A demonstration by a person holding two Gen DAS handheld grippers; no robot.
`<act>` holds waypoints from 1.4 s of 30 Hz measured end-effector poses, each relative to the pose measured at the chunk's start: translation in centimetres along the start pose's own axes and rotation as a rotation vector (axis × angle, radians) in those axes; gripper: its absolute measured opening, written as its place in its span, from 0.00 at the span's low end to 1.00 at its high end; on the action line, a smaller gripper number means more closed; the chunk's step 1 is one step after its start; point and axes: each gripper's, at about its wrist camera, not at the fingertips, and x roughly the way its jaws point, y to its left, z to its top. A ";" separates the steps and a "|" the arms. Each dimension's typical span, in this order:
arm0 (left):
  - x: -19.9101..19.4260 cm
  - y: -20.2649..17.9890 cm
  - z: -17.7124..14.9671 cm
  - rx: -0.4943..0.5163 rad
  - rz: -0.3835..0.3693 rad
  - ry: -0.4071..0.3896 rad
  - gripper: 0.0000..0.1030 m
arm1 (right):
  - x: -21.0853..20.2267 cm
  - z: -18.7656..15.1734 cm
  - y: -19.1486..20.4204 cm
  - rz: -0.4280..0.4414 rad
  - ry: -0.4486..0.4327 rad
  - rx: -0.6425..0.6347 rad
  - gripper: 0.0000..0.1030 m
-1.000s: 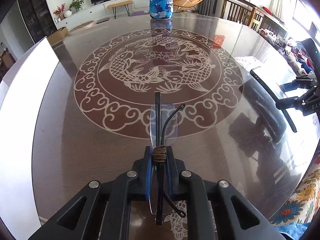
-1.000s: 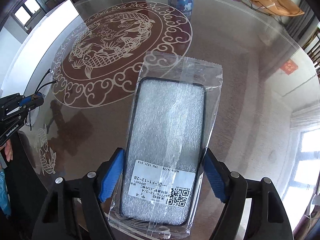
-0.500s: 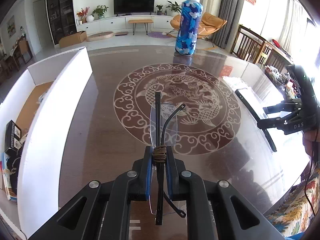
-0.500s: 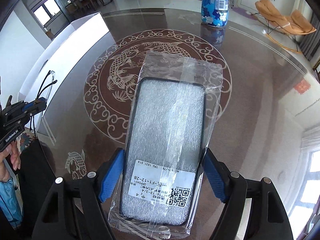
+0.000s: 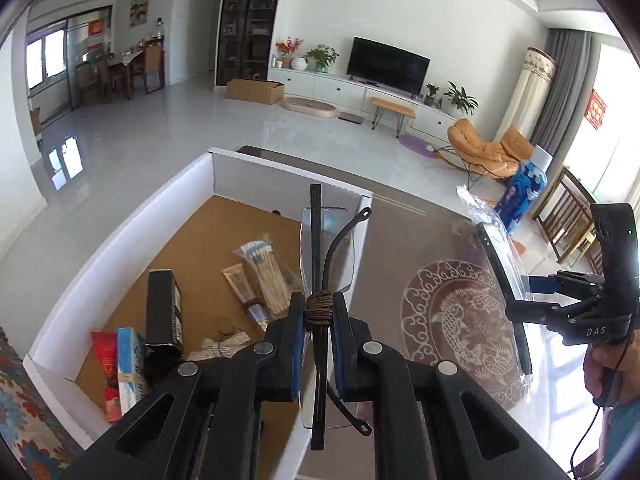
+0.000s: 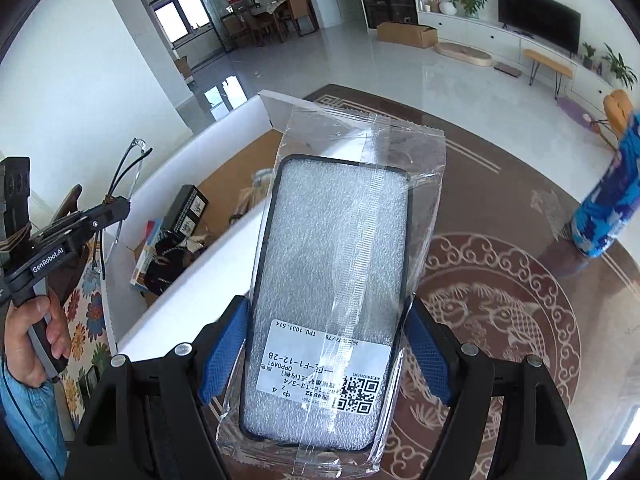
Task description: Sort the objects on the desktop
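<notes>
**Desk:** What is in hand here?

**Photographer:** Both claws are loaded. The left claw (image 5: 319, 320) is pinched on a pair of folded rimless glasses (image 5: 326, 256), bound at the middle with brown cord, held in the air at the near wall of the white box (image 5: 120, 248). The right claw (image 6: 326, 354) is clamped across a bagged phone case (image 6: 336, 280), which hangs above the worktop (image 6: 500, 208) beside the same box.

**Desk:** Which step, then?

**Photographer:** By my reading, the carry to the box. Several things already lie on its brown floor: a packet of cotton swabs (image 5: 266, 272), a black carton (image 5: 162, 308), a small red-and-blue box (image 5: 120, 356).

**Desk:** And next?

**Photographer:** Probably bringing each claw fully over the opening, lowering it, then spreading it. The lenses look fragile, so a low release seems wise.

**Desk:** The setting?

**Photographer:** A glossy brown worktop with a pale fish medallion (image 6: 492, 320); a blue patterned bottle (image 6: 608, 200) stands at the far side. Behind: a bright living room, white tiled floor, television (image 5: 388, 66), orange lounge chair (image 5: 480, 148).
</notes>
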 end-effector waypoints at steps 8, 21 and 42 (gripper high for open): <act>4.7 9.3 0.6 -0.108 0.095 0.073 0.12 | 8.8 11.4 8.5 0.054 -0.041 -0.060 0.75; 10.6 13.5 -2.4 -0.194 0.142 0.214 0.12 | 23.2 12.3 13.9 -0.013 0.138 -0.252 0.75; 1.9 7.9 -5.2 -0.329 0.345 0.014 0.90 | 15.5 8.2 13.2 -0.035 0.075 -0.307 0.93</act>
